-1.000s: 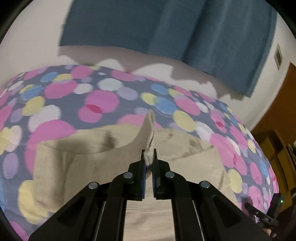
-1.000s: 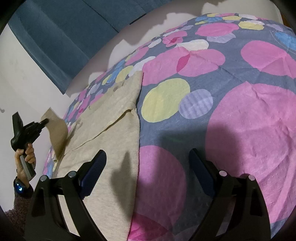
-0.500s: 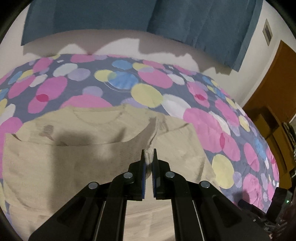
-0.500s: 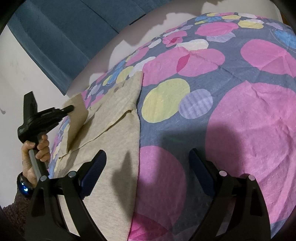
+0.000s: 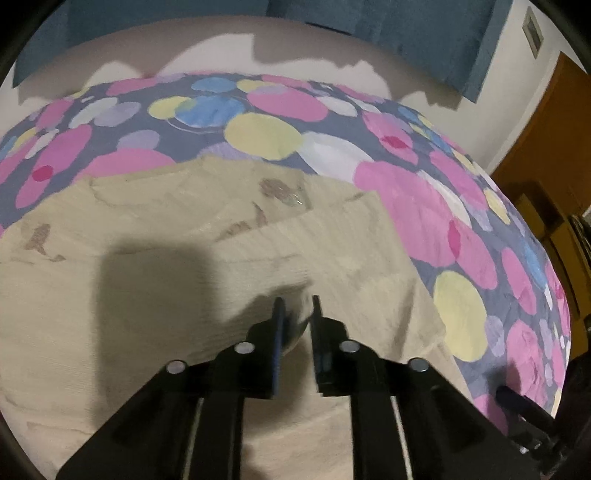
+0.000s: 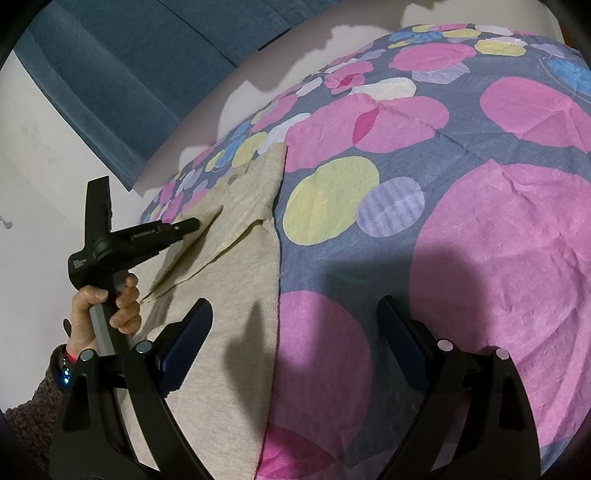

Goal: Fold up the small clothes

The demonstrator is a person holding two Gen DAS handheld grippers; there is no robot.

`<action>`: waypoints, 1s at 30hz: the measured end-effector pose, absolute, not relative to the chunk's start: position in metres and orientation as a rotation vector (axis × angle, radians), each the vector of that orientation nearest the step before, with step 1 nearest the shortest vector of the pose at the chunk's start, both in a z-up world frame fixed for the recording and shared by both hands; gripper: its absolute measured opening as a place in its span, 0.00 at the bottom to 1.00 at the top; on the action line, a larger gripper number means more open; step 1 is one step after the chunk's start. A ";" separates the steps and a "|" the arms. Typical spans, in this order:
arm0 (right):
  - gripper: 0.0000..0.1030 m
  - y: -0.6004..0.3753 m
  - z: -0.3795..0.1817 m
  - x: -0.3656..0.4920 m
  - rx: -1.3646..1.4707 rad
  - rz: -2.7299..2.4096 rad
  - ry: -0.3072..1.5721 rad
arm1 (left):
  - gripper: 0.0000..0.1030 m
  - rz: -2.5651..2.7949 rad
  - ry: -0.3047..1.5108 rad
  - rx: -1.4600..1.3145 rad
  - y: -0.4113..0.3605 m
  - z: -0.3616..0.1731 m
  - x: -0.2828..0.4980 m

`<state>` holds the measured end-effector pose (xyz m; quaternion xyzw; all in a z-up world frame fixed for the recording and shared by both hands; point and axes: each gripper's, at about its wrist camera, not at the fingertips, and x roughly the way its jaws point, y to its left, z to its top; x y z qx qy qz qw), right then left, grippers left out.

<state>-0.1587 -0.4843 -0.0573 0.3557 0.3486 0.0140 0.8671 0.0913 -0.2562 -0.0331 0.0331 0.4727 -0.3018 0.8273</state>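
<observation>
Looking along the left gripper (image 5: pixel 295 306), its jaws stand slightly parted and have just been opening; a blurred fold of the beige garment (image 5: pixel 155 266) sits between the pads, and whether they still press it cannot be told. That garment lies spread over the near half of the polka-dot bedspread (image 5: pixel 406 206), one flap folded across it. Far off hang blue curtains (image 5: pixel 424 33); a wooden door (image 5: pixel 554 122) stands at far right.

Right wrist view: the right gripper (image 6: pixel 295 339) has its jaws spread wide with nothing between them, hovering over the garment's right edge (image 6: pixel 236 332) and the bedspread (image 6: pixel 480 240). At left, a hand (image 6: pixel 107 310) holds the left gripper (image 6: pixel 192 223), its tip at the folded flap.
</observation>
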 end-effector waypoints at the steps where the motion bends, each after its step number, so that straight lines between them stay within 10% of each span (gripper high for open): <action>1: 0.88 -0.484 -0.057 -0.159 0.745 0.029 0.729 | 0.20 -0.646 1.002 0.068 -0.257 -0.033 0.089; 8: 0.88 -0.481 -0.051 -0.161 0.726 0.000 0.728 | 0.41 -0.649 0.916 0.047 -0.205 0.000 0.062; 19: 0.86 -0.442 0.018 -0.099 0.741 0.161 0.671 | 0.42 -0.281 0.899 -0.007 0.000 -0.010 0.069; 30: 0.61 -0.399 -0.041 0.035 0.854 0.126 0.906 | 0.42 -0.113 0.963 -0.105 0.065 -0.045 0.083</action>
